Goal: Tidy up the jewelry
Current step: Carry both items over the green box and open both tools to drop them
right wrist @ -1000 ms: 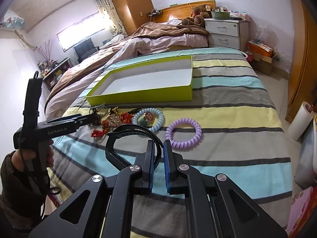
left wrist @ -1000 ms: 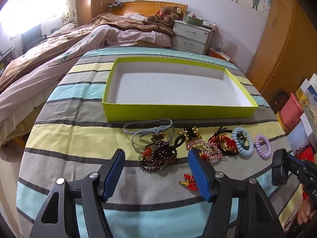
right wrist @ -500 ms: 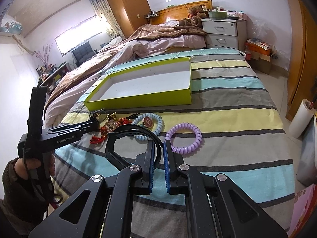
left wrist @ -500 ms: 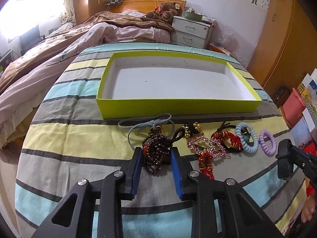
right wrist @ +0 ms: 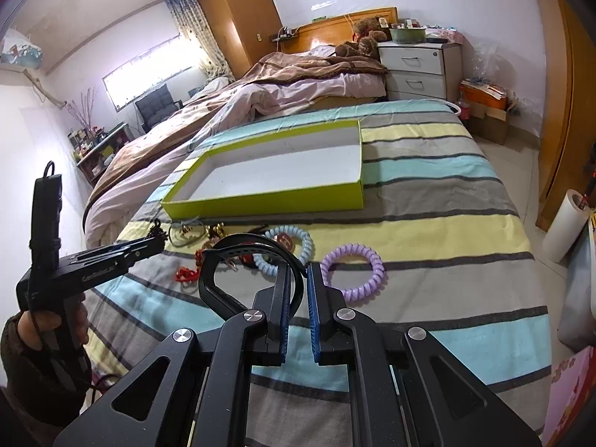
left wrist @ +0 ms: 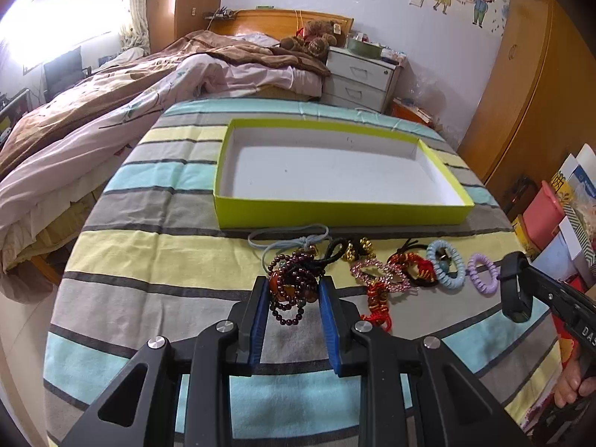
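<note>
My left gripper (left wrist: 293, 290) is shut on a dark red bead bracelet (left wrist: 294, 287), lifted a little off the striped bedspread. My right gripper (right wrist: 299, 279) is shut on a black wristband (right wrist: 238, 257), held above the bed. A yellow-green box (left wrist: 335, 216) with a white floor sits beyond, with nothing inside. Left on the bedspread in a row are a grey hair tie (left wrist: 290, 236), a pink beaded piece (left wrist: 376, 272), red-and-gold pieces (left wrist: 378, 305), a pale blue coil band (left wrist: 447, 264) and a purple coil band (right wrist: 354, 272).
The striped bed's near edge curves below the grippers. A second bed with a brown quilt (left wrist: 111, 100) lies to the left. A white nightstand (left wrist: 361, 78) stands at the back, and a wooden wardrobe (left wrist: 521, 93) and boxes (left wrist: 558, 216) at the right.
My left gripper moved in over the jewelry, closed on the dark red bead bracelet and raised it slightly. My right gripper stayed put, holding the black wristband.
</note>
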`<state>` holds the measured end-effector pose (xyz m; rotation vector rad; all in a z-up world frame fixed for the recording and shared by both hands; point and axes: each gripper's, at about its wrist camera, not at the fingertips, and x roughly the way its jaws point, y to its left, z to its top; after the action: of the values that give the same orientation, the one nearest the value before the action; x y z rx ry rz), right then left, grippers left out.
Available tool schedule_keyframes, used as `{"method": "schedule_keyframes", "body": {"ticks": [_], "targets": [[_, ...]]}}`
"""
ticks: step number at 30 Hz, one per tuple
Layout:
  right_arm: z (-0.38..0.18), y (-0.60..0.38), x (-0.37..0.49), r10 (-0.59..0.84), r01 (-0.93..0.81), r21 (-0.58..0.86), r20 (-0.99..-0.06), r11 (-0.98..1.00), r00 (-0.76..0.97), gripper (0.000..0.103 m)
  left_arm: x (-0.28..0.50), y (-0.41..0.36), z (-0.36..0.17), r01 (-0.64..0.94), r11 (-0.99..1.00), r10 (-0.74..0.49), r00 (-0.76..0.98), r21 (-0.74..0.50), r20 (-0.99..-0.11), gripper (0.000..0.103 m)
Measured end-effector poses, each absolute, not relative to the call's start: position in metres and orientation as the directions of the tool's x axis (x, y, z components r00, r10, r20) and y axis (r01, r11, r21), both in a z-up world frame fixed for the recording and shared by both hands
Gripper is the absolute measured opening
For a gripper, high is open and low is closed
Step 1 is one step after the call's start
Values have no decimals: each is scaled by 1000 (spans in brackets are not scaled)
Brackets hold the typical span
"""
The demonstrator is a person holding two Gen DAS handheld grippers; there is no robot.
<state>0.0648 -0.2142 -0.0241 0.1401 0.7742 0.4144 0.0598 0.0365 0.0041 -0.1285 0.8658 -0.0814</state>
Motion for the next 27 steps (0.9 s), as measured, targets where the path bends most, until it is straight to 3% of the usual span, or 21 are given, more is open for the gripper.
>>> {"method": "schedule_keyframes", "body": {"ticks": [13,27], "targets": [[10,-196,120,371,-301,220,-634,928,678,9,105,56,39,22,985,-141,673,-171,-726,27],[-20,-182,228,271,-202,183,-735,962,622,9,195,62,21,28,983,-159,620,-181,-768,27]]}}
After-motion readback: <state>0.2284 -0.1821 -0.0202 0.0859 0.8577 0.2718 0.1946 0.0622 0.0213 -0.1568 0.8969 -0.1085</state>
